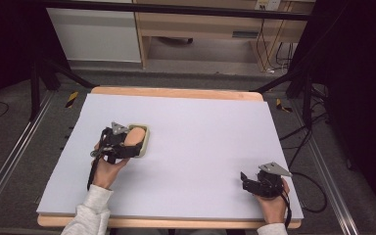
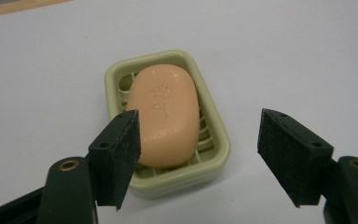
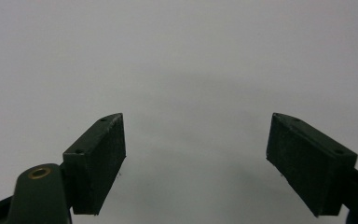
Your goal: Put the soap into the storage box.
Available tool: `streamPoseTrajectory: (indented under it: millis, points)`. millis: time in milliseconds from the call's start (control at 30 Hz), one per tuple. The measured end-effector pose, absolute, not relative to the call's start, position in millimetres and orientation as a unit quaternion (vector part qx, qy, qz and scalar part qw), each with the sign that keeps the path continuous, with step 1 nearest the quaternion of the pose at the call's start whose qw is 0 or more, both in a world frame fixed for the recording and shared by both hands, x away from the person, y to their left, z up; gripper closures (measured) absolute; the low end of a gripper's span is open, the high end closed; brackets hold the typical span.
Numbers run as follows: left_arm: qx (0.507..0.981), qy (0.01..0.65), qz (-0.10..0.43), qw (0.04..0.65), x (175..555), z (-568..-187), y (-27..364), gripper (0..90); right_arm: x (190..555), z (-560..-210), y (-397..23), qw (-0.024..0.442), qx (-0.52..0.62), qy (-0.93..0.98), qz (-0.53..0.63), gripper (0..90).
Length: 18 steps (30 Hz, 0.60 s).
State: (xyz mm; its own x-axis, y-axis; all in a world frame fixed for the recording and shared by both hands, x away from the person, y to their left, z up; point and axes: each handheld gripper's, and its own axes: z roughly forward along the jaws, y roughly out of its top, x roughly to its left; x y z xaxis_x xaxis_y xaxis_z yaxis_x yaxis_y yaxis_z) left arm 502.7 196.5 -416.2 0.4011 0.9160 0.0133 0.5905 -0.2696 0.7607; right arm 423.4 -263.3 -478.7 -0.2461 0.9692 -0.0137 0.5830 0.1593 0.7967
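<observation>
Peach soap [image 2: 165, 114] before open, empty left claw [image 2: 198, 156]

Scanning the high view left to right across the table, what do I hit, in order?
Left claw over the near end of the soap dish holding the peach soap bar → open stretch of white table sheet → right claw, resting open near the front right corner.
</observation>
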Motion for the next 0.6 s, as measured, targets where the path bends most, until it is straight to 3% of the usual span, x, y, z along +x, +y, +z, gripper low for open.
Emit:
streamPoseTrajectory:
  millis: [333, 600]
  points:
    - [0.740, 0.492, 0.264, 0.375, 469.2, -426.3, 209.3, 26.5, 422.0, -478.4, -271.1, 0.276, 0.558, 0.701, 0.348, 18.0]
    - [0.748, 0.495, 0.257, 0.359, 450.2, -442.5, 223.7, 24.7, 422.1, -479.2, -274.4, 0.274, 0.565, 0.697, 0.346, 16.7]
